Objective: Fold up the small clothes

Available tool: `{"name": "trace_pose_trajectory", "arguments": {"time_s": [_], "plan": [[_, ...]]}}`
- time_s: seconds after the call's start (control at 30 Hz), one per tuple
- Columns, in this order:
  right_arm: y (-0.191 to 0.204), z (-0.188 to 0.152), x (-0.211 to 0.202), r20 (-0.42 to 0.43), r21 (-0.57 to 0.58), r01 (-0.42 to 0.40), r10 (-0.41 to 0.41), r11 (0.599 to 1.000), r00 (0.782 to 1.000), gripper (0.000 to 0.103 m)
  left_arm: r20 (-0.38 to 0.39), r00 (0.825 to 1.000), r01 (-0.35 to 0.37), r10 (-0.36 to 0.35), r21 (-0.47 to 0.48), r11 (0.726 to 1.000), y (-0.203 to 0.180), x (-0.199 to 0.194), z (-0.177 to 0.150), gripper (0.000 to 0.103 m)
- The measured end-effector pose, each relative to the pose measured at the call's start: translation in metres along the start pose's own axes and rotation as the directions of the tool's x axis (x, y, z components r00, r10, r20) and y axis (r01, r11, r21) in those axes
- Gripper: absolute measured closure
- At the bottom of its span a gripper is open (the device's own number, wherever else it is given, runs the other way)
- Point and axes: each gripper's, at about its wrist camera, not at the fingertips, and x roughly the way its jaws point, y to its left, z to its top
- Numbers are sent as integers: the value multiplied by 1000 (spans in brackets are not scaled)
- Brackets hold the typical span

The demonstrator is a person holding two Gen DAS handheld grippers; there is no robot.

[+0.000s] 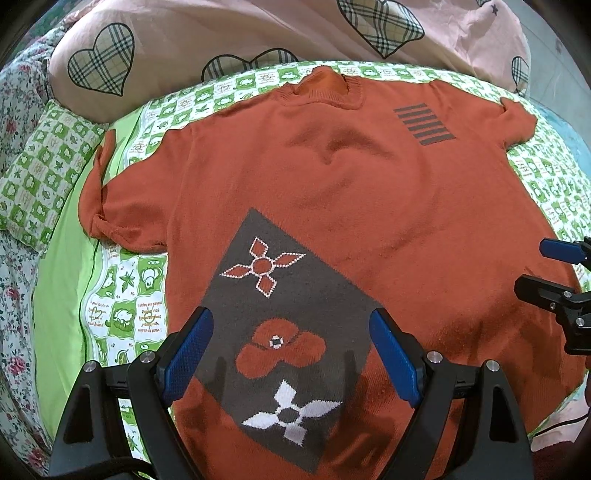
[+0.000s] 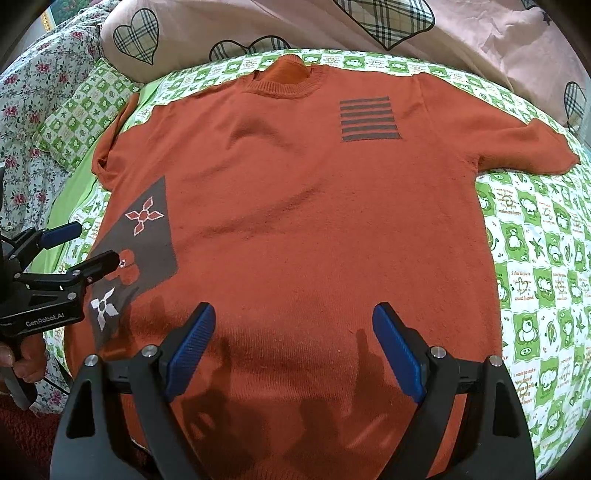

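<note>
A: State check. Orange knit top (image 1: 332,192) is laid flat, front up, on the green patterned sheet (image 2: 535,258), collar toward the pillows (image 1: 258,33). Nothing is folded yet.

B: Grippers?

A: Left gripper (image 1: 291,354) is held above the grey flower panel (image 1: 280,317), jaws spread wide, nothing gripped. Right gripper (image 2: 291,350) is held over the lower middle of the top, jaws equally wide, nothing gripped.

B: Risks?

A: Both are angled steeply down. If the hem is pinched from here, the sheet could be caught along with the knit and dragged into the fold.

B: Anything else?

A: Left sleeve (image 1: 99,192) is already rolled and bunched; if it is not flattened, a lump is likely to be folded in. Loose knit could be stretched if only one layer is gripped. The hem itself is hidden behind the grippers, so its lie cannot be judged.
</note>
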Motion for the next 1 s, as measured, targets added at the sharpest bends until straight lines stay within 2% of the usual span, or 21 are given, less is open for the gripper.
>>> {"name": "trace_pose_trajectory", "arguments": {"time_s": [0.13,0.43,0.8,1.0], "plan": [[1,1,2,-18,-22,42,-42,999,999,16,14,1000,-14,13,7,1000,-1,0,1,16],[0,3,3,-52,-31,74,-76,997,996,16,19,999,-37,37,11,999,0,1,3,15],[-1,4,1,-52,-28,74,-75,997,996,16,16,1000,-25,26,-4,1000,3,1,3,15],[-9,6,-1,-20,-11,70,-70,997,997,16,0,1000,-19,19,-16,1000,4,3,6,14]]}}
